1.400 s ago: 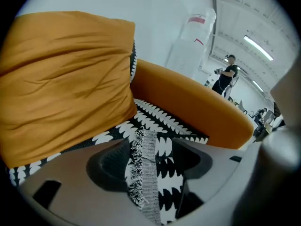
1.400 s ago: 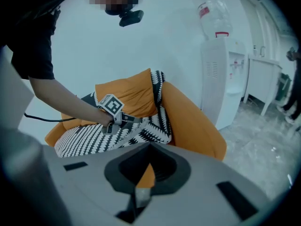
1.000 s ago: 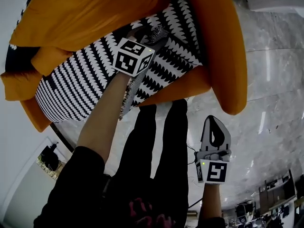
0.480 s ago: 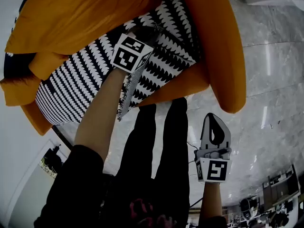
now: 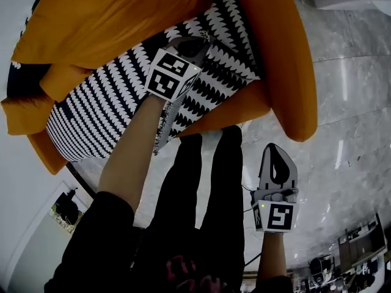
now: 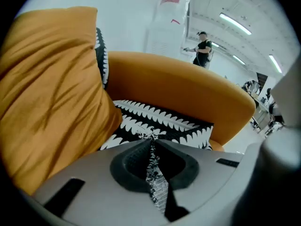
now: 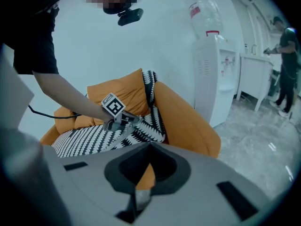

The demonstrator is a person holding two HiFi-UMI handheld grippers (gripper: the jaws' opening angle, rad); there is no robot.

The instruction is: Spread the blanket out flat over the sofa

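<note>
1. The blanket (image 5: 104, 105) lies bunched on the seat of the sofa (image 5: 282, 60). Its long axis in the head view runs from lower left to upper right, along the seat and below the cushion (image 5: 110, 17).
2. A narrow strip of it trails from the left gripper (image 5: 192, 43) toward the seat's front edge.
3. The left gripper's jaws have just been closing. They are now pinched on a thin fold of the blanket near its upper-right end.
4. The right gripper (image 5: 273, 148) hangs over the floor (image 5: 348, 115), well apart from the sofa, with its jaws together and nothing between them.
5. Compared with a second ago, the left jaws have gone from wide apart to clamped. The blanket's lie and the right gripper look unchanged.
</note>
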